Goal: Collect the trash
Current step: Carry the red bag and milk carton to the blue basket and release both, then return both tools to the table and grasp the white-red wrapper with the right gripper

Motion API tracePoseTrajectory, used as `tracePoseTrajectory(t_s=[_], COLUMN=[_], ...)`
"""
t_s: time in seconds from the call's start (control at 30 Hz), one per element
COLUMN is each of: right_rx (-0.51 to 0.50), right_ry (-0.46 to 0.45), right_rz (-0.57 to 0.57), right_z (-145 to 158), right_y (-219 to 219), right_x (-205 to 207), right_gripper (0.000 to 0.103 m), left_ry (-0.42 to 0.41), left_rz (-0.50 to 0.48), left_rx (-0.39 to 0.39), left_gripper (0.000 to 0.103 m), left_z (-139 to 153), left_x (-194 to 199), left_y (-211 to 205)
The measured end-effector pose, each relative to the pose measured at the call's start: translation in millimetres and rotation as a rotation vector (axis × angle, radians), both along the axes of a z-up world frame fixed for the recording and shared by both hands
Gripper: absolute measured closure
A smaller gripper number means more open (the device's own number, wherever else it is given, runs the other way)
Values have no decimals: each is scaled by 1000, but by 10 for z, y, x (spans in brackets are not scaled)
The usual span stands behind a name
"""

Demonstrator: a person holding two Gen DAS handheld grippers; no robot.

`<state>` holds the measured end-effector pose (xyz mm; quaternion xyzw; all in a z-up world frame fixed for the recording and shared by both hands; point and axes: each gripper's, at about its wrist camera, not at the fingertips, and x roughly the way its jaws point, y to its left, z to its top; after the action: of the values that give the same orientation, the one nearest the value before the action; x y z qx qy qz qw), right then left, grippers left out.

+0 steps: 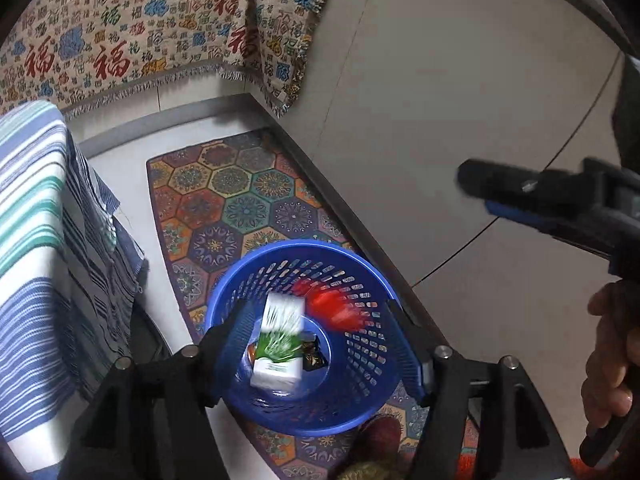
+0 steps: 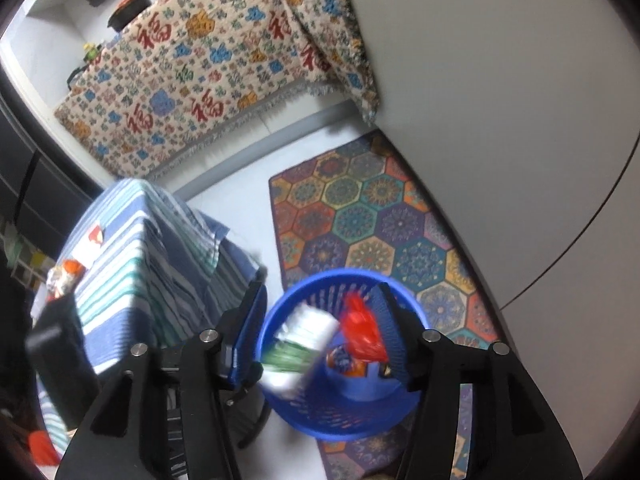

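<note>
A blue perforated basket (image 1: pixel 362 364) stands on the floor under both grippers. In the left wrist view a white and green box (image 1: pixel 280 340) shows blurred inside it, between the fingers of my open left gripper (image 1: pixel 320 344) but touching neither. A blurred red wrapper (image 1: pixel 332 304) is beside the box. My right gripper (image 1: pixel 488 196) hangs at the right, with a hand (image 1: pixel 612 352) on its handle. In the right wrist view my right gripper (image 2: pixel 320 332) is open over the basket (image 2: pixel 340 276). The box (image 2: pixel 304 340) and red wrapper (image 2: pixel 360 332) are loose below it, and more wrappers (image 2: pixel 344 360) lie at the bottom.
A striped cloth covers a low table (image 2: pixel 132 264) left of the basket, with a crumpled wrapper (image 2: pixel 66 274) and a small card (image 2: pixel 92 240) on it. A hexagon-patterned rug (image 2: pixel 360 208) lies under the basket. A fringed patterned cloth (image 1: pixel 140 32) hangs behind, and a pale panel (image 1: pixel 460 80) rises at the right.
</note>
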<state>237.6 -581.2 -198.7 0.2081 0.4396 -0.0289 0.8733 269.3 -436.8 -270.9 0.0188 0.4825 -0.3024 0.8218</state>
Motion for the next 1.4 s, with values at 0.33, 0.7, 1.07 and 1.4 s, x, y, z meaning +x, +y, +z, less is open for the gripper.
tracePoseTrajectory(t_s=[0.33,0.7,1.07,1.4], right_rx=[-147,-210,-248,-266], right_ry=[-80,-191,-170,-133], right_rz=[-4,190,609,727], right_z=[284,551,281,38], right_y=[215,1324,3207,3807], right_x=[14,137,152,142], right_gripper=[32,28,26,26], left_ry=[-72,-159,-155,-192], left_rz=[27,221,462,556], left_rx=[-67,14,93,42], left_gripper=[36,36,36,36], left_z=[513,811,707,837], left_x=[-348,-835,-1130,-1132], left_y=[442,1795,3294,4277])
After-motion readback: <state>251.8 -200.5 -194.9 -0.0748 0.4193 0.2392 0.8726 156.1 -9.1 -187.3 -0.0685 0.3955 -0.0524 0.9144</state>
